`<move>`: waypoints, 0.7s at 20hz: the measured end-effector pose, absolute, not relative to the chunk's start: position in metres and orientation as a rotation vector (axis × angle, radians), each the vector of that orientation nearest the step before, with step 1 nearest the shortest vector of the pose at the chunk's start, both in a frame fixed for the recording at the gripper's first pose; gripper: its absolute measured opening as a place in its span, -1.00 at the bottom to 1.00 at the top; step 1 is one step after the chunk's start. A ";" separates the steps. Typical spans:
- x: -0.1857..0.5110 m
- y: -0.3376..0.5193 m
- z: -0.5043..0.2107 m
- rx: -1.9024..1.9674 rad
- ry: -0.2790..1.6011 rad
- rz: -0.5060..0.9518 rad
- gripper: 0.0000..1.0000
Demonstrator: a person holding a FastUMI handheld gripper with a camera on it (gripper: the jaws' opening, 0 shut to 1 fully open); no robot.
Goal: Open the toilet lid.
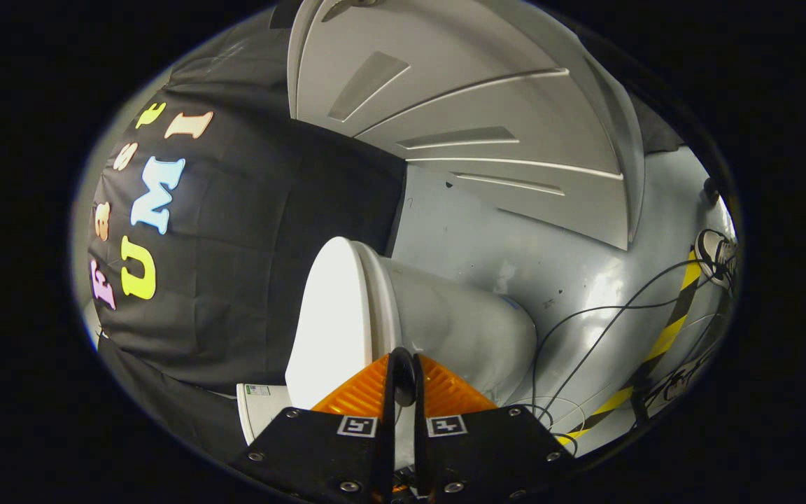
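The gripper (pixel 403 374) has its fingers nearly together, pinching the front rim of the toilet lid (pixel 336 315) above the bowl (pixel 466 329).

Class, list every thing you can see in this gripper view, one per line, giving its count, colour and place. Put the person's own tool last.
toilet lid: one, white, just ahead of the fingers.
toilet bowl: one, white, beside the lid.
floor: one, grey, beyond the toilet.
cables: several, black, on the floor.
hazard tape: one strip, yellow and black, on the floor.
shoe: one, pale, near the tape's far end.
gripper: one, fingers nearly together at the lid's edge.
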State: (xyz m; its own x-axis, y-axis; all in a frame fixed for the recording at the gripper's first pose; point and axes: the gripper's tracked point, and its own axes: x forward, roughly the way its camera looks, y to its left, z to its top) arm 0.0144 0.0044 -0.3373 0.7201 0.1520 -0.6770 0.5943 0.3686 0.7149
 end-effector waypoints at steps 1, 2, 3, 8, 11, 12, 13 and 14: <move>0.015 0.005 -0.336 1.174 0.747 -0.322 -0.85; 0.015 0.005 -0.334 1.155 0.742 -0.321 -0.89; 0.017 0.004 -0.333 1.129 0.739 -0.318 -0.93; 0.016 0.004 -0.330 0.929 0.789 -0.276 -0.99; 0.017 0.004 -0.323 0.862 0.808 -0.267 -0.99; 0.018 0.006 -0.316 0.865 0.806 -0.272 -0.99; 0.019 0.007 -0.311 0.868 0.804 -0.275 -0.99; 0.019 0.008 -0.310 0.867 0.803 -0.281 -0.99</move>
